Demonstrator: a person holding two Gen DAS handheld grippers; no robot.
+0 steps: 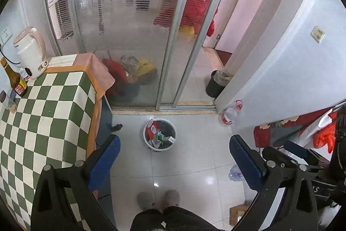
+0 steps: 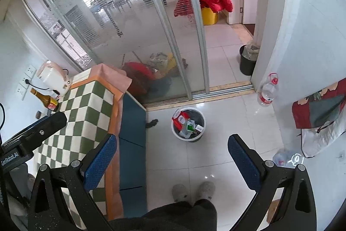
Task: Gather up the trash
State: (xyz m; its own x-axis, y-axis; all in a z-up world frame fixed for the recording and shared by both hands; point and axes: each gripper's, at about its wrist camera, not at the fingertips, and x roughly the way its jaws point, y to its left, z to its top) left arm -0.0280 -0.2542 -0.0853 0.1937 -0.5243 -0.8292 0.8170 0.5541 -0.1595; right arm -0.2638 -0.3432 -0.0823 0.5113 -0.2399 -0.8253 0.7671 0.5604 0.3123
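A white trash bin (image 1: 160,147) (image 2: 188,138) stands on the tiled floor beyond both grippers, holding red, green and white wrappers. A crushed clear plastic bottle (image 1: 235,174) (image 2: 282,157) lies on the floor to the right. A small dark scrap (image 1: 116,127) (image 2: 152,122) lies by the blue cabinet. My left gripper (image 1: 175,158) is open and empty, held high above the floor. My right gripper (image 2: 173,158) is likewise open and empty.
A table with a green checkered cloth (image 1: 43,114) (image 2: 86,114) carries a kettle (image 1: 30,53) and a brown bottle (image 1: 16,81). An upright water bottle (image 1: 229,115) (image 2: 267,93) stands by the white wall. A black bucket (image 1: 214,84) sits past the sliding glass door. The person's slippers (image 1: 159,198) show below.
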